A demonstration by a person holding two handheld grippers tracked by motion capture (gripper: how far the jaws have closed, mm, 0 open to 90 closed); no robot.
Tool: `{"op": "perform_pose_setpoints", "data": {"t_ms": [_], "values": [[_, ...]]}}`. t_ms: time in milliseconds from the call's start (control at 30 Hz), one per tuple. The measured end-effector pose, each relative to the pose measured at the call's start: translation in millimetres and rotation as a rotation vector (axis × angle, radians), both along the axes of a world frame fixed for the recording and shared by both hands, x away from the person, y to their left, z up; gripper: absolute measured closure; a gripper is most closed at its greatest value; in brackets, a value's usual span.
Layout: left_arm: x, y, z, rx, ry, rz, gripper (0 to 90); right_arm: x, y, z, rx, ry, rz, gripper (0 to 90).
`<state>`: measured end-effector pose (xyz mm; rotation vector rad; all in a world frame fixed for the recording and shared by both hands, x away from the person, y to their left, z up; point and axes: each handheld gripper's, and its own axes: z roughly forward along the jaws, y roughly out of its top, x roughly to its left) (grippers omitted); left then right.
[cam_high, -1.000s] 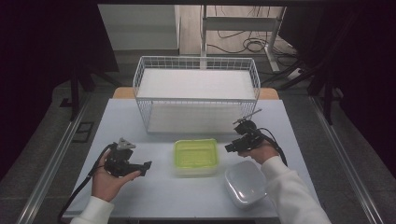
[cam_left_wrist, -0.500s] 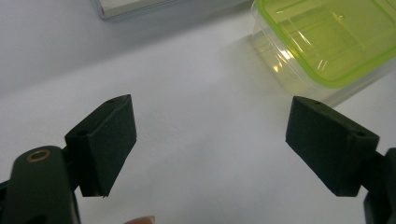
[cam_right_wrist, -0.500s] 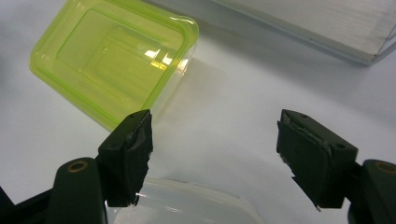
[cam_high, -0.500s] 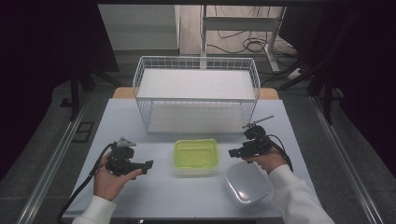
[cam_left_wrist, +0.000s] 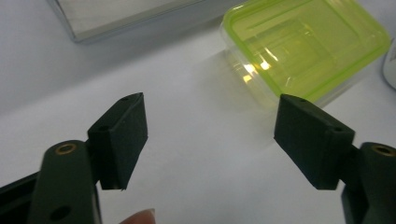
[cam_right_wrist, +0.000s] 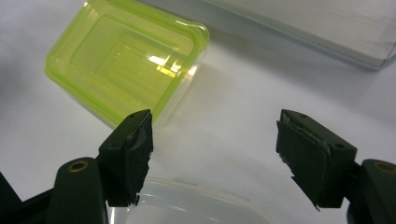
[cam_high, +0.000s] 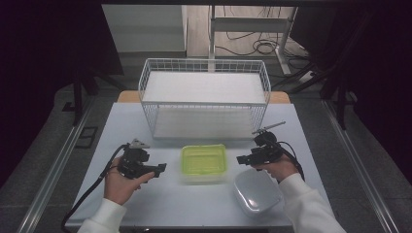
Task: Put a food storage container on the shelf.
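A clear box with a lime-green lid [cam_high: 204, 161] sits at the table's middle, between my two grippers. My left gripper [cam_high: 161, 168] is held to its left, pointing toward it. Its jaws have just been closing a little but stand open on nothing [cam_left_wrist: 210, 107], and the green-lidded box [cam_left_wrist: 308, 46] lies ahead of them. My right gripper [cam_high: 241, 159] is held to the right of the box. Its jaws have just been opening and are empty [cam_right_wrist: 215, 121], with the green-lidded box [cam_right_wrist: 126, 60] ahead at the left.
A white wire basket [cam_high: 204, 104] with a white floor stands behind the box. A clear, milky tub [cam_high: 256, 191] lies near the front edge under my right forearm, and its rim [cam_right_wrist: 187, 205] is below the right jaws.
The right gripper has shifted slightly toward the near side of the table, beside the green-lidded box. The left hand has stayed where it was.
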<state>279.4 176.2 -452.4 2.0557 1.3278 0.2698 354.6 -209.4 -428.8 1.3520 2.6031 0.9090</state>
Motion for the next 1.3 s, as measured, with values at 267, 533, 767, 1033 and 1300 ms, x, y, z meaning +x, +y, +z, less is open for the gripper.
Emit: {"op": "perform_pose_setpoints", "data": {"t_ms": [267, 533, 767, 1033, 1300], "values": [[15.2, -14.6, 2.4, -0.084, 0.061, -0.020, 30.4, -2.7, 3.2, 0.5, 0.008, -0.004, 0.016, 29.6], [34.2, -24.3, 3.4, -0.138, 0.122, -0.002, 33.9, 0.6, 8.3, -3.2, 0.003, 0.008, 0.032, 31.7], [47.1, -31.6, -7.6, -0.175, 0.182, 0.013, 35.2, 4.1, 13.4, -3.1, 0.012, 0.008, 0.048, 34.3], [56.1, -39.9, -23.5, -0.211, 0.234, 0.023, 42.1, 8.3, 19.5, -4.1, 0.018, 0.027, 0.063, 36.4], [60.6, -44.3, -33.3, -0.236, 0.274, 0.015, 52.4, 12.7, 28.5, -8.5, 0.021, 0.057, 0.078, 39.8]]}}
